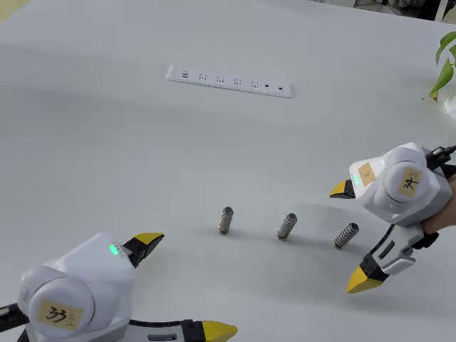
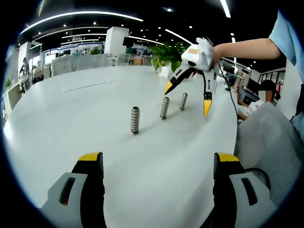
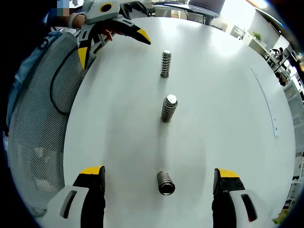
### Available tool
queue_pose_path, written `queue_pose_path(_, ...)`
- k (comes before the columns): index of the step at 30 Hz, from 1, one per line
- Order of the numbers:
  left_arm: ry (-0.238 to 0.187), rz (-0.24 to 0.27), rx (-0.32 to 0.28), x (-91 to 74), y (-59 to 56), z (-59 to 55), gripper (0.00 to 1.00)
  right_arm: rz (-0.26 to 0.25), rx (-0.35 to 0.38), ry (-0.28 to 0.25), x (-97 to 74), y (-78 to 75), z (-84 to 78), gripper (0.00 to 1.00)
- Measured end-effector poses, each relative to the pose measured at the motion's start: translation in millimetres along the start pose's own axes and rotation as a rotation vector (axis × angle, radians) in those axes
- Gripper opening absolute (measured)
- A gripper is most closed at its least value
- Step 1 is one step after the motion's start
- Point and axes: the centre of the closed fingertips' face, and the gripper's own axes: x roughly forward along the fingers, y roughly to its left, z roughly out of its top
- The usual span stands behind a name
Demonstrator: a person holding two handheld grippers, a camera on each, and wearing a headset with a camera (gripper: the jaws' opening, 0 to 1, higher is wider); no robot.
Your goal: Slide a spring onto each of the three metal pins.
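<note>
At the near left of the table (image 1: 107, 128), left gripper (image 1: 184, 285): jaws spread wide, nothing between them, well apart from the row.
Left spring (image 1: 226, 220): stands upright, sleeved over its pin; best left untouched.
Middle spring (image 1: 286, 226): also on a pin, whose flat top (image 3: 170, 99) shows through the coil.
Right spring (image 1: 346, 235): stands on the table between the right tool's jaws and touches neither; its pin is hidden inside the coil.
Right gripper (image 1: 349, 236): wide open and empty, one jaw on each side of that spring.
Step, as I judge it: all three look loaded, so draw this tool back with the jaws kept wide, because a brush could tip the pin.
</note>
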Motion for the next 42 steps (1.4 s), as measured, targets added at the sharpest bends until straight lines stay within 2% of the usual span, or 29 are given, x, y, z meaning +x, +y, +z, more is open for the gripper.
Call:
queue_pose_path(2, -0.001, 0.000, 0.003, -0.5, -0.1, 1.2, 0.96, -0.004, 0.009, -0.008, -0.7, 1.4, -0.8, 0.99)
queue_pose_path(7, -0.001, -0.002, 0.013, -1.2, -0.4, 2.9, 0.96, -0.023, 0.048, -0.025, -4.0, 4.6, -4.6, 0.99)
queue_pose_path(17, -0.005, 0.002, 0.024, -3.2, -1.7, 7.4, 0.96, -0.071, 0.135, -0.094, -16.3, 14.5, -9.4, 0.99)
queue_pose_path(19, -0.005, 0.003, 0.027, -3.8, -2.3, 7.9, 0.96, -0.090, 0.165, -0.121, -19.6, 15.7, -9.3, 0.99)
queue_pose_path(20, -0.005, 0.004, 0.030, -4.2, -2.5, 8.2, 0.95, -0.102, 0.203, -0.155, -21.6, 17.2, -6.4, 0.99)
queue_pose_path(32, -0.014, 0.025, 0.041, -9.0, 0.6, 15.2, 0.95, -0.153, 0.326, -0.242, -30.4, 45.0, -17.8, 0.99)
queue_pose_path(33, -0.014, 0.028, 0.042, -9.8, 1.2, 15.3, 0.95, -0.164, 0.342, -0.262, -32.4, 47.1, -17.1, 0.99)
queue_pose_path(42, -0.010, 0.033, 0.064, -15.5, 1.8, 16.6, 0.95, -0.221, 0.388, -0.298, -41.6, 65.9, -26.3, 0.99)
